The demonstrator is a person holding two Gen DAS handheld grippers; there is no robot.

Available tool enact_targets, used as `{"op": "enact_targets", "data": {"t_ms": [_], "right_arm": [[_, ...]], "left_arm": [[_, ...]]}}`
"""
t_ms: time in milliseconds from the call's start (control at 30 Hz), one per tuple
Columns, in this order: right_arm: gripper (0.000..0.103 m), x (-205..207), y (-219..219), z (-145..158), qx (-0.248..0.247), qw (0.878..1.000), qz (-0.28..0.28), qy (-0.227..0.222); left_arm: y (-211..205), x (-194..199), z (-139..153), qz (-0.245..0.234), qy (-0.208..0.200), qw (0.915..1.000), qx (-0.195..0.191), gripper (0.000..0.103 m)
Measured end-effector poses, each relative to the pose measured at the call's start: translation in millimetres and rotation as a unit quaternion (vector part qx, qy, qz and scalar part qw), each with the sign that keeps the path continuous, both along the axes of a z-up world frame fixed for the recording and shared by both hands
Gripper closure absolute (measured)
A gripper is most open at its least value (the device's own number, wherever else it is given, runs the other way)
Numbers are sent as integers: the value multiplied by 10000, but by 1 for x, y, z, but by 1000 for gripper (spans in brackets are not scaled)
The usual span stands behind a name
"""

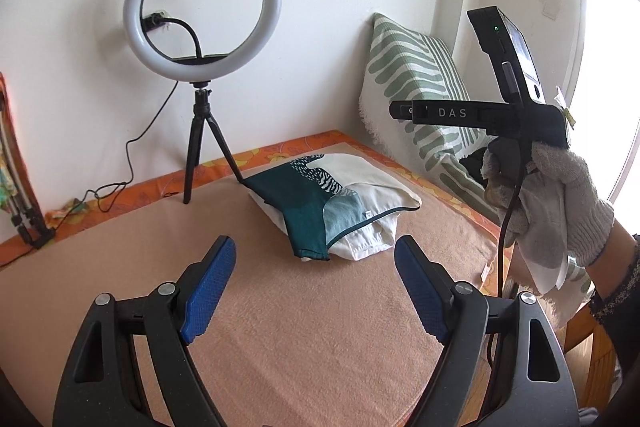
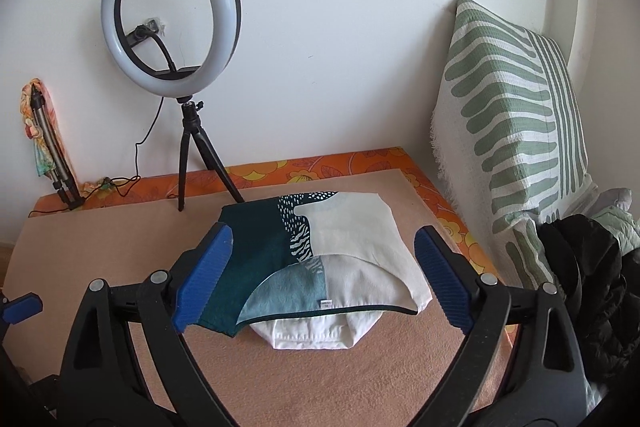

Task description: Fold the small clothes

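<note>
A small folded garment (image 1: 332, 203), teal and white with a leaf print, lies on the peach cloth at the far middle; it also shows in the right wrist view (image 2: 320, 259). My left gripper (image 1: 316, 259) is open and empty, raised short of the garment's near edge. My right gripper (image 2: 324, 247) is open and empty, hovering above the garment with its blue fingers (image 2: 204, 279) either side of it. The right tool's body (image 1: 512, 115), held in a gloved hand, shows at the right of the left wrist view.
A ring light on a black tripod (image 2: 172, 27) stands at the back left with a cable trailing. A green striped cushion (image 2: 516, 131) leans on the wall at right, dark clothing (image 2: 588, 267) beside it. A folded tripod (image 2: 52, 155) leans far left. An orange floral edge (image 2: 320, 167) borders the cloth.
</note>
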State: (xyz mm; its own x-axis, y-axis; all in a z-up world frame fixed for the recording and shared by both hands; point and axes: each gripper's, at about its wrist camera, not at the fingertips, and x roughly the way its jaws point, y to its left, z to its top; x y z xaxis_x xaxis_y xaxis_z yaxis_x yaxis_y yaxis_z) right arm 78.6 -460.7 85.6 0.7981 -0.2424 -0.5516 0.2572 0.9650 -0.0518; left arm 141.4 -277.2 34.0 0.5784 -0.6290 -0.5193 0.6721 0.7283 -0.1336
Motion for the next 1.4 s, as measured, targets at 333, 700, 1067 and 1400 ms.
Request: {"op": "enact_targets", "data": {"t_ms": [333, 700, 1067, 1400], "right_arm": [[6, -66, 69, -10, 30, 9998, -146, -121], [0, -118, 129, -52, 62, 9990, -313, -299], [0, -123, 142, -84, -79, 9985, -440, -331], [0, -123, 141, -85, -60, 9977, -522, -421]], "left_arm": [[65, -47, 8, 158, -314, 9994, 12, 18], [117, -77, -20, 499, -462, 9974, 228, 4], [126, -75, -42, 617, -217, 9969, 438, 3], [132, -73, -57, 740, -76, 9957, 548, 1]]}}
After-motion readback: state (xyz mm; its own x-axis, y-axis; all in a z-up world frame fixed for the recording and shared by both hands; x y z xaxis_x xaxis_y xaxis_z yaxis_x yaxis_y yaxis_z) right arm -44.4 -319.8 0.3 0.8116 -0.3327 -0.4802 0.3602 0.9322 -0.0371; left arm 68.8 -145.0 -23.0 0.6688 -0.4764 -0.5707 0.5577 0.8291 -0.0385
